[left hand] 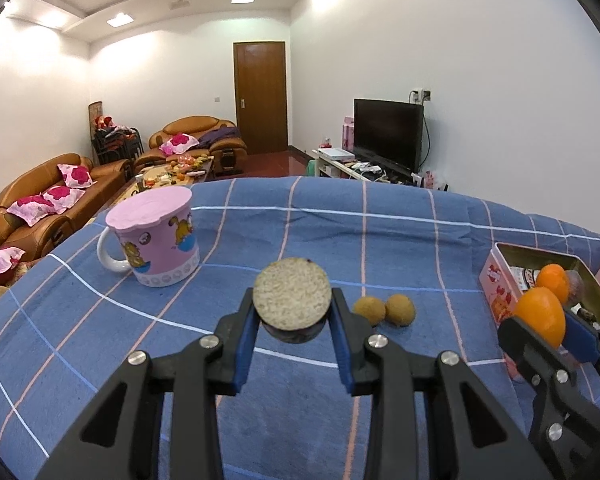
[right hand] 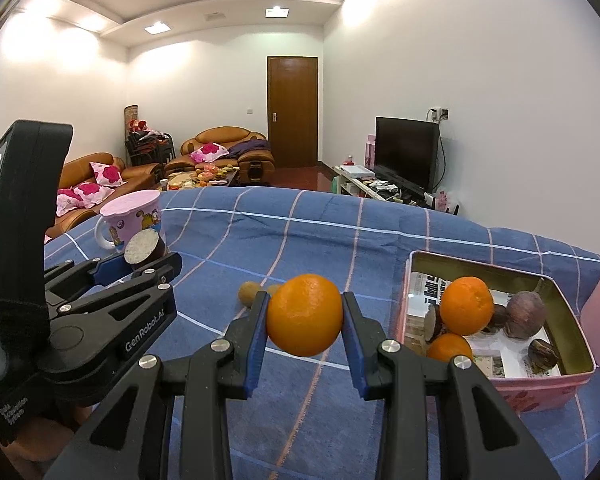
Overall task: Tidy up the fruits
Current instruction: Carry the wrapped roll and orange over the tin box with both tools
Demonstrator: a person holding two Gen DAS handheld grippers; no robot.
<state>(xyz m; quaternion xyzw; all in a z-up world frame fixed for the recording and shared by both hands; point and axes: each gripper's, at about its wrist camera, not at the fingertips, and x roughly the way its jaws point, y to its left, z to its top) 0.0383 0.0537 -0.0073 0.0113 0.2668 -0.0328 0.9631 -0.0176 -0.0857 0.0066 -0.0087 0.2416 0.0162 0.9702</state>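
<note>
Currently left gripper (left hand: 292, 312) clamps one cut fruit slice (left hand: 292, 299); right gripper (right hand: 305, 320) clamps one orange (right hand: 305, 314). Two oranges (right hand: 466, 305) sit in the tin (right hand: 496, 270), two small brown fruits (left hand: 384, 309) on the cloth (left hand: 340, 232).

Both grippers raised over the table, each clamped on a load.

Left gripper (left hand: 292, 312) level, blue pads pressed on both sides of a cut taro piece (left hand: 292, 299). Right gripper (right hand: 305, 316) beside it, to the right, fingers closed against an orange (right hand: 305, 314), lifted clear of the cloth.
</note>
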